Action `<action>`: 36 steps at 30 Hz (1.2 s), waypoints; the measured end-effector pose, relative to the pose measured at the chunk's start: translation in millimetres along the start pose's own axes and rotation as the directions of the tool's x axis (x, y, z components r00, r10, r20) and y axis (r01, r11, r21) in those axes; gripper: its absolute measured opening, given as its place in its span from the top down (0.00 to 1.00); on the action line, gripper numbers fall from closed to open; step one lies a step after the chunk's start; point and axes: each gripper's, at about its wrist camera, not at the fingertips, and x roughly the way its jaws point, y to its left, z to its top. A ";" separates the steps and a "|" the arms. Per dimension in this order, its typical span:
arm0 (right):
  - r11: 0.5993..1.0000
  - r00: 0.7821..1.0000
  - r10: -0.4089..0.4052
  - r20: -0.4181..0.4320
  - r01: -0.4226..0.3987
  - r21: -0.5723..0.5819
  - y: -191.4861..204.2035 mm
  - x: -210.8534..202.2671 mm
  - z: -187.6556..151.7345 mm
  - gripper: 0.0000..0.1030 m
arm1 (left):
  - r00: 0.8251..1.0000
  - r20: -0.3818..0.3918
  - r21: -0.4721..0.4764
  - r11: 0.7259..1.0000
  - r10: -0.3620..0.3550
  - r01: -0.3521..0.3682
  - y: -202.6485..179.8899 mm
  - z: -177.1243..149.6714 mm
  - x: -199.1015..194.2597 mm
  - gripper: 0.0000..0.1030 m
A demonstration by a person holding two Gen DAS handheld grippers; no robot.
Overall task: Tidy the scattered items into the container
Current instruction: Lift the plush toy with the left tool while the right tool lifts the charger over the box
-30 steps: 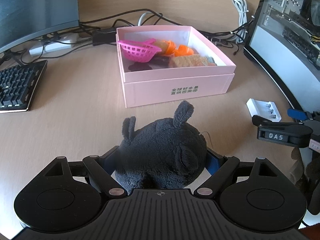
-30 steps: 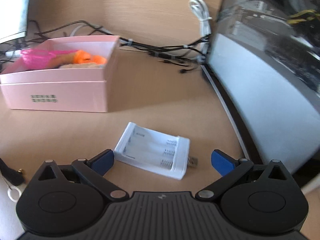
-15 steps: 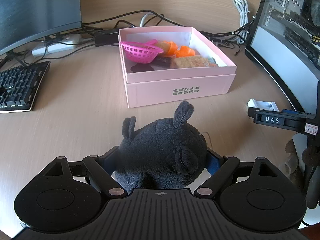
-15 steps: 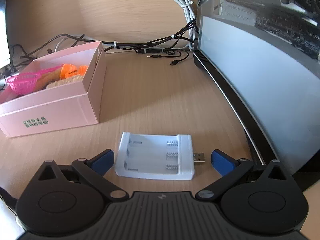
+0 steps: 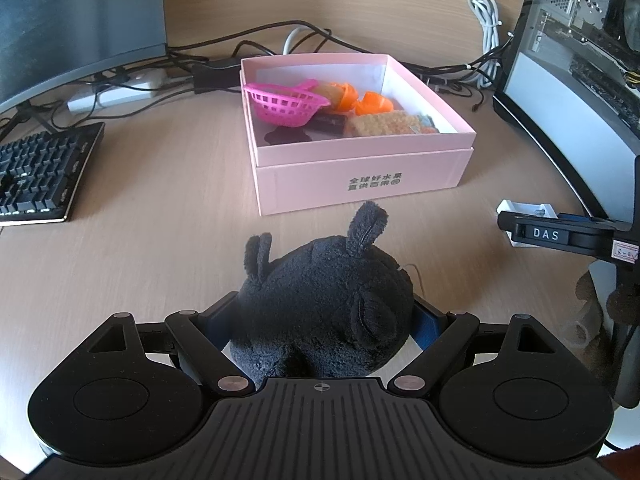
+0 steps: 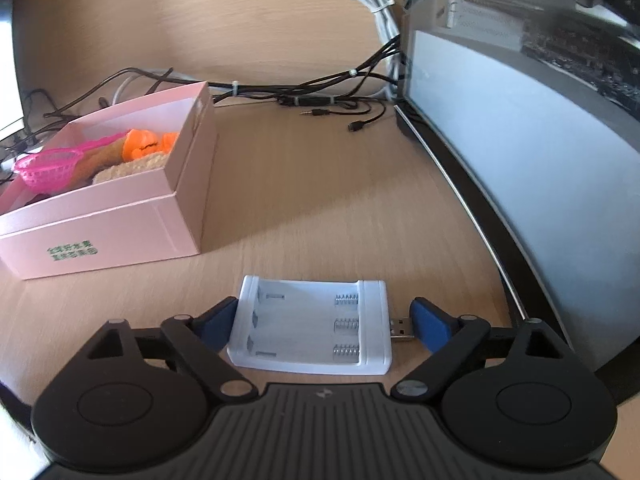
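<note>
A black plush toy (image 5: pixel 320 288) with small ears sits between the fingers of my left gripper (image 5: pixel 324 310), which is shut on its sides. Beyond it stands the open pink box (image 5: pixel 360 176) holding a pink toy basket (image 5: pixel 286 106), orange toys and a knitted piece. In the right wrist view a white battery charger (image 6: pixel 312 324) with a USB plug lies on the desk between the blue pads of my right gripper (image 6: pixel 324 312). Those jaws are closing, the pads almost at the charger's ends. The pink box (image 6: pixel 120 216) lies to its left.
A black keyboard (image 5: pixel 40 172) and a monitor (image 5: pixel 72 20) are at the left. A glass-sided computer case (image 6: pixel 520 120) runs close along the right. Cables (image 6: pixel 320 96) trail along the wall behind the box. Bare desk lies between plush and box.
The right gripper rolled and drew closer to the charger, which now lies squarely between its jaws; the jaws have narrowed. The left gripper and plush stayed still.
</note>
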 end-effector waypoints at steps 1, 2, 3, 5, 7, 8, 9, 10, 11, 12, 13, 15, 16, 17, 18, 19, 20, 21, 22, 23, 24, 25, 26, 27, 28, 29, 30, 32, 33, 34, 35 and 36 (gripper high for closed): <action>1.000 1.000 0.003 -0.001 -0.003 -0.004 -0.5 -0.8 -0.6 0.11 | 1.000 0.000 0.000 1.000 -0.002 0.002 -0.4 -0.1 0.1 0.13; 1.000 1.000 0.006 -0.004 -0.006 -0.009 -0.8 -1.8 -1.2 0.11 | 1.000 0.001 0.001 1.000 -0.004 0.004 -0.7 0.0 -0.1 0.13; 1.000 1.000 0.011 -0.009 -0.011 -0.015 -0.9 -3.3 -1.8 0.11 | 1.000 0.002 0.002 1.000 -0.006 0.006 -1.0 0.1 -0.2 0.13; 0.999 1.000 0.028 -0.010 -0.028 -0.031 -0.8 -9.2 -3.1 0.12 | 1.000 0.003 0.005 1.000 -0.007 0.007 -1.5 0.4 -0.7 0.13; 0.997 0.999 0.049 -0.007 -0.050 -0.067 1.5 -16.8 -4.2 0.12 | 1.000 0.007 0.008 1.000 -0.008 0.008 -2.0 0.5 -1.9 0.13; 0.994 0.998 0.062 -0.007 -0.062 -0.084 2.9 -20.9 -4.4 0.12 | 1.000 0.007 0.009 1.000 -0.008 0.008 -2.3 0.6 -2.2 0.13; 0.992 0.997 0.078 -0.010 -0.079 -0.101 4.6 -25.1 -4.9 0.11 | 1.000 0.008 0.011 1.000 -0.008 0.008 -2.3 0.5 -2.7 0.13; 0.988 0.995 0.097 -0.014 -0.098 -0.116 6.7 -29.3 -5.1 0.12 | 1.000 0.008 0.011 1.000 -0.008 0.008 -2.8 0.4 -2.9 0.13; 0.985 0.993 0.116 -0.018 -0.117 -0.131 9.0 -33.1 -5.0 0.12 | 1.000 0.009 0.012 1.000 -0.009 0.008 -3.0 0.3 -3.3 0.13; 0.980 0.991 0.134 -0.022 -0.135 -0.145 11.4 -36.9 -5.2 0.11 | 1.000 0.009 0.012 1.000 -0.009 0.009 -3.2 0.0 -3.7 0.13; 0.975 0.988 0.152 -0.025 -0.154 -0.161 14.4 -40.6 -5.5 0.11 | 1.000 0.009 0.013 1.000 -0.010 0.010 -3.5 -0.5 -4.2 0.13; 0.963 0.982 0.189 -0.032 -0.191 -0.192 21.7 -47.5 -6.3 0.11 | 1.000 0.009 0.017 1.000 -0.012 0.012 -3.7 -1.5 -5.6 0.13; 0.955 0.978 0.208 -0.034 -0.210 -0.211 25.6 -51.1 -6.7 0.11 | 1.000 0.010 0.018 1.000 -0.013 0.013 -3.7 -2.0 -6.5 0.13; 0.946 0.974 0.224 -0.033 -0.226 -0.231 29.8 -54.7 -7.2 0.11 | 1.000 0.011 0.021 1.000 -0.016 0.016 -3.7 -2.3 -7.9 0.13; 0.937 0.971 0.238 -0.031 -0.238 -0.255 34.4 -58.5 -7.9 0.11 | 1.000 0.012 0.025 1.000 -0.019 0.018 -3.8 -2.5 -9.2 0.13; 0.926 0.967 0.252 -0.030 -0.250 -0.283 39.1 -62.2 -8.6 0.11 | 1.000 0.014 0.032 0.999 -0.023 0.022 -4.0 -2.7 -11.0 0.13; 0.913 0.963 0.267 -0.031 -0.263 -0.311 43.8 -65.8 -9.4 0.11 | 0.999 0.016 0.040 0.999 -0.028 0.027 -4.2 -2.9 -13.0 0.13; 0.899 0.959 0.283 -0.034 -0.277 -0.338 48.4 -69.3 -10.0 0.11 | 0.999 0.019 0.051 0.998 -0.034 0.033 -4.4 -3.1 -15.4 0.13; 0.887 0.955 0.294 -0.036 -0.287 -0.362 52.7 -72.5 -10.4 0.11 | 0.999 0.023 0.061 0.997 -0.043 0.041 -4.6 -3.4 -18.1 0.13; 0.874 0.952 0.305 -0.039 -0.296 -0.387 56.8 -76.2 -11.0 0.11 | 0.998 0.026 0.069 0.996 -0.051 0.050 -4.7 -3.5 -20.3 0.13; 0.860 0.949 0.314 -0.041 -0.302 -0.411 60.7 -79.8 -11.6 0.11 | 0.998 0.028 0.075 0.995 -0.063 0.061 -4.4 -3.2 -22.6 0.13; 0.846 0.946 0.321 -0.042 -0.307 -0.437 64.3 -83.4 -11.8 0.11 | 0.997 0.029 0.079 0.994 -0.075 0.072 -3.9 -2.5 -24.6 0.13; 0.834 0.945 0.326 -0.043 -0.308 -0.458 67.2 -86.4 -11.8 0.11 | 0.996 0.030 0.081 0.993 -0.085 0.082 -3.2 -1.8 -26.2 0.13; 0.821 0.943 0.331 -0.045 -0.311 -0.479 70.0 -89.2 -12.0 0.11 | 0.995 0.032 0.083 0.992 -0.096 0.093 -2.3 -0.2 -27.7 0.13; 0.809 0.941 0.336 -0.048 -0.314 -0.496 72.1 -91.6 -11.9 0.11 | 0.994 0.037 0.082 0.992 -0.104 0.101 -1.9 1.6 -29.0 0.13; 0.800 0.939 0.340 -0.049 -0.316 -0.510 73.6 -93.4 -11.3 0.11 | 0.993 0.045 0.079 0.991 -0.112 0.108 -0.9 4.2 -30.4 0.13; 0.793 0.938 0.344 -0.048 -0.317 -0.520 74.3 -94.8 -10.1 0.11 | 0.991 0.055 0.075 0.990 -0.120 0.116 0.2 8.5 -32.4 0.13; 0.788 0.936 0.351 -0.035 -0.315 -0.529 75.1 -98.3 -4.9 0.11 | 0.988 0.081 0.070 0.989 -0.133 0.127 1.2 18.8 -36.6 0.13; 0.789 0.935 0.354 -0.025 -0.313 -0.528 75.2 -99.5 -0.8 0.11 | 0.985 0.099 0.071 0.989 -0.138 0.132 1.4 25.4 -39.2 0.13; 0.793 0.934 0.357 -0.011 -0.309 -0.526 74.6 -101.4 3.8 0.11 | 0.982 0.120 0.078 0.988 -0.144 0.135 1.2 32.9 -41.8 0.13; 0.797 0.933 0.359 0.006 -0.303 -0.523 73.8 -103.5 8.8 0.11 | 0.979 0.137 0.084 0.987 -0.149 0.138 0.9 39.7 -43.6 0.13; 0.802 0.932 0.360 0.027 -0.295 -0.520 73.4 -105.2 14.8 0.11 | 0.976 0.155 0.088 0.986 -0.155 0.142 1.1 47.9 -45.8 0.13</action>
